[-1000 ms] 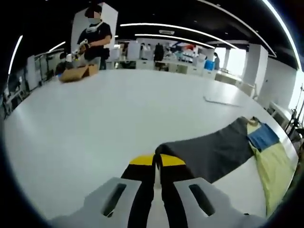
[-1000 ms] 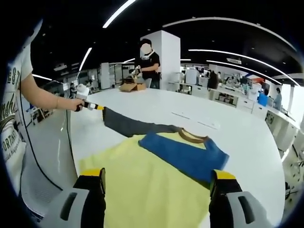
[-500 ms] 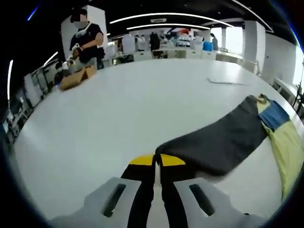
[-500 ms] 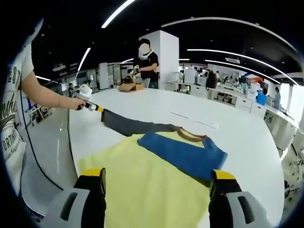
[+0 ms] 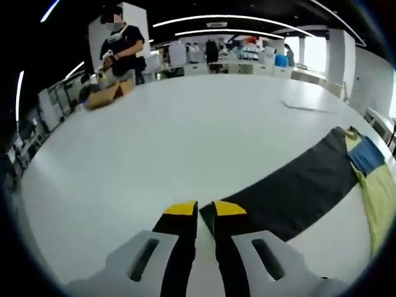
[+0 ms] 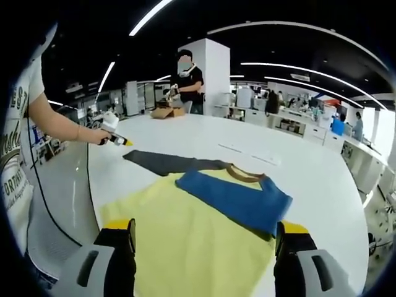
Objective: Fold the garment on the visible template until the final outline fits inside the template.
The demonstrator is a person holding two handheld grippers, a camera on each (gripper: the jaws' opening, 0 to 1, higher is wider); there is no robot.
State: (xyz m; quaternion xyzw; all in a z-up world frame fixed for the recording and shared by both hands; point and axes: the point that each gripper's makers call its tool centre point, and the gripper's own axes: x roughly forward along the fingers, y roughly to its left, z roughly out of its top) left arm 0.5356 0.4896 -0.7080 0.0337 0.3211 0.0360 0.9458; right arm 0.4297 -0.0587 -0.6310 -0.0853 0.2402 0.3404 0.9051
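My left gripper (image 5: 205, 209), slightly parted, holds nothing; right gripper (image 6: 204, 232) gapes empty over the limp, light shirt (image 6: 198, 229), best pinched at the grey sleeve (image 5: 297, 192) cuff.

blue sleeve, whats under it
The blue sleeve lies folded across the yellow shirt body, near the brown collar. What it covers cannot be seen.
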